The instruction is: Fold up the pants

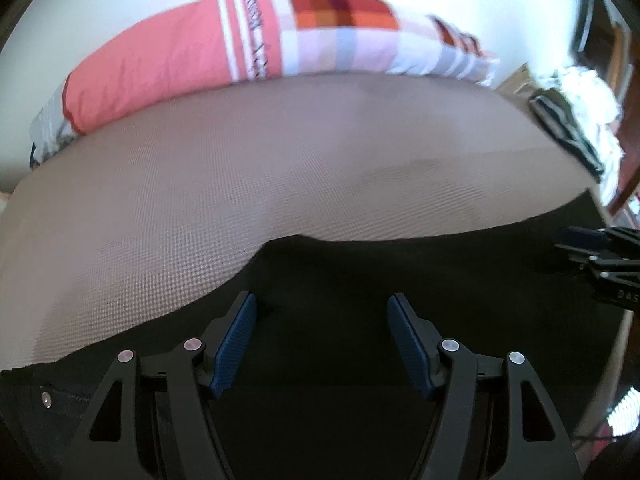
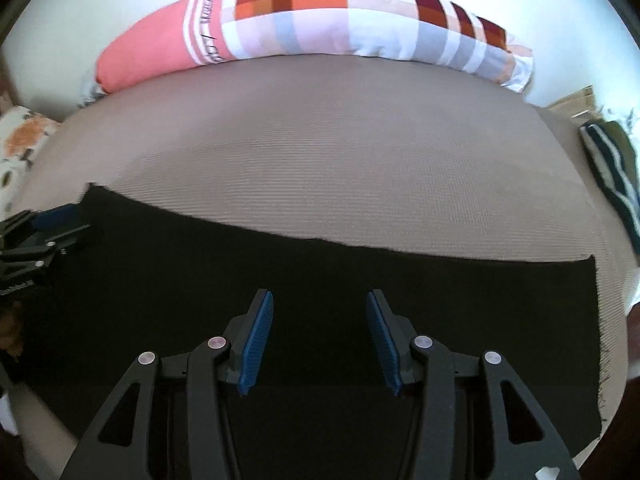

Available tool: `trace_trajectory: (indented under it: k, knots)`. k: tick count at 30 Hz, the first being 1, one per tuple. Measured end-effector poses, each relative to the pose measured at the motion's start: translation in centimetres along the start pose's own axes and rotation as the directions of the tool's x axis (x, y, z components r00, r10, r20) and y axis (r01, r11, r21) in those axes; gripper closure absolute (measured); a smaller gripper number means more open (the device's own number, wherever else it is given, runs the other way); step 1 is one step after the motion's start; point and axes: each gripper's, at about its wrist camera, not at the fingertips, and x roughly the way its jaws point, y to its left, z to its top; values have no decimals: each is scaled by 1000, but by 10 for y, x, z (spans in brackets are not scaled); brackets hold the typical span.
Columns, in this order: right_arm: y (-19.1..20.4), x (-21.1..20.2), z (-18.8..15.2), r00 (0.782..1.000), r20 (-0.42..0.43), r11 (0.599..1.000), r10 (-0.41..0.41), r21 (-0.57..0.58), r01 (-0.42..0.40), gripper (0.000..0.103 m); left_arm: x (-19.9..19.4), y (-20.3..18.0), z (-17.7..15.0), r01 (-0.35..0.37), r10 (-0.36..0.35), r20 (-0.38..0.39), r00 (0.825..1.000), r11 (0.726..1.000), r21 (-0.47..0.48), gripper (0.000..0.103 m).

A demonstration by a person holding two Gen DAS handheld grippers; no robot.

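Observation:
Black pants (image 1: 400,280) lie flat on a beige textured bed cover (image 1: 260,152), along its near edge; they also show in the right wrist view (image 2: 440,292). A metal rivet (image 1: 47,400) shows at their lower left. My left gripper (image 1: 322,304) is open and empty, just above the pants near their far edge. My right gripper (image 2: 320,300) is open and empty over the pants, with the hem edge at the right. The right gripper also shows at the right edge of the left wrist view (image 1: 600,256), and the left gripper shows at the left of the right wrist view (image 2: 44,232).
A long pillow (image 1: 248,44) in coral and checked cloth lies along the far side of the bed by a white wall. A striped dark garment (image 2: 612,168) and white laundry (image 1: 588,92) sit at the right. A floral cloth (image 2: 20,140) lies at the left.

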Motion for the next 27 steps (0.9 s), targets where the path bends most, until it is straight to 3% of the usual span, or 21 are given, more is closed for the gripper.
trace_trajectory:
  k: [10, 16, 21, 27]
  knots:
    - [-10, 12, 7, 999, 45, 999, 1, 35, -3, 52, 2, 3, -6, -21, 21, 4, 1000, 1000, -1, 35]
    - [-11, 9, 6, 998, 53, 999, 17, 38, -19, 47, -27, 10, -23, -20, 21, 19, 1000, 999, -45, 35]
    - [-6, 9, 7, 998, 54, 1000, 19, 5, -19, 41, -45, 18, -49, -62, 63, 13, 998, 996, -64, 35]
    - [-29, -12, 7, 993, 68, 994, 96, 45, -99, 41, -46, 19, -64, -92, 93, 11, 996, 994, -59, 35]
